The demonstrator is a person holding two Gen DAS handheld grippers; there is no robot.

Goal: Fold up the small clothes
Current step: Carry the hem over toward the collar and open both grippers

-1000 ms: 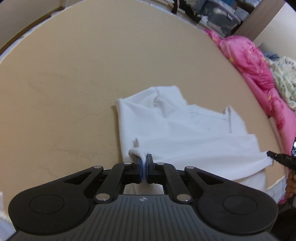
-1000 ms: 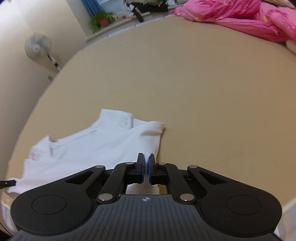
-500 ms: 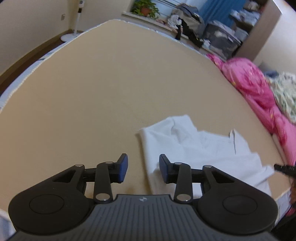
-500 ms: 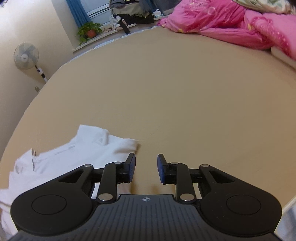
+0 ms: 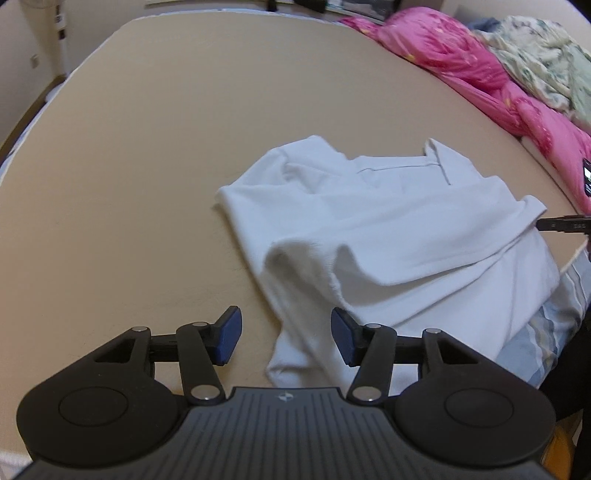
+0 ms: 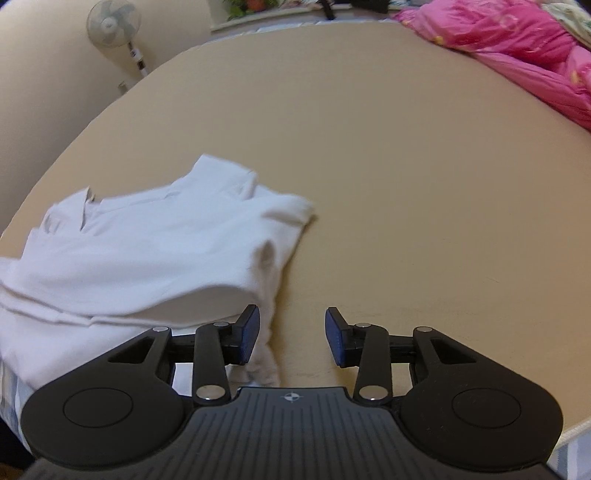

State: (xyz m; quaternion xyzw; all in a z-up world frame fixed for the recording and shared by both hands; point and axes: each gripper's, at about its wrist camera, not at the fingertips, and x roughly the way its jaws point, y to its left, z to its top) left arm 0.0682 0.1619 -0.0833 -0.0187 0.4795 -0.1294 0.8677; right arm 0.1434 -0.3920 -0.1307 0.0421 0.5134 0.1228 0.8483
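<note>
**White shirt partly folded on a tan bed, both tongs spread wide**

White cotton-looking fabric, a small collared shirt (image 5: pixel 388 229), lies on a tan bed surface (image 5: pixel 147 147) near its front edge. Its lower part hangs over that edge. The bottom hem is folded up over the body, leaving a raised, puffed fold across the middle.

From the left wrist view, the left tongs (image 5: pixel 286 336) stand wide apart, holding nothing, with the shirt's near left corner between and just ahead of the blue pads (image 5: pixel 229 334). The collar points away from the camera, toward the far right; the shirt's long axis runs from near left to far right. This view alone shows a pale floral quilt (image 5: pixel 539 62) piled on a pink quilt (image 5: pixel 461 66), a striped sheet (image 5: pixel 554 332) under the hanging hem, and a dark tip at the right edge touching the shirt's sleeve, too small to identify. Writing on it cannot be read.

From the right wrist view, the right tongs (image 6: pixel 291 336) are also wide apart and hold nothing. The shirt (image 6: pixel 147 251) lies to their left, its edge behind the left pad. Only this view shows a standing fan (image 6: pixel 112 24) against the wall.
</note>
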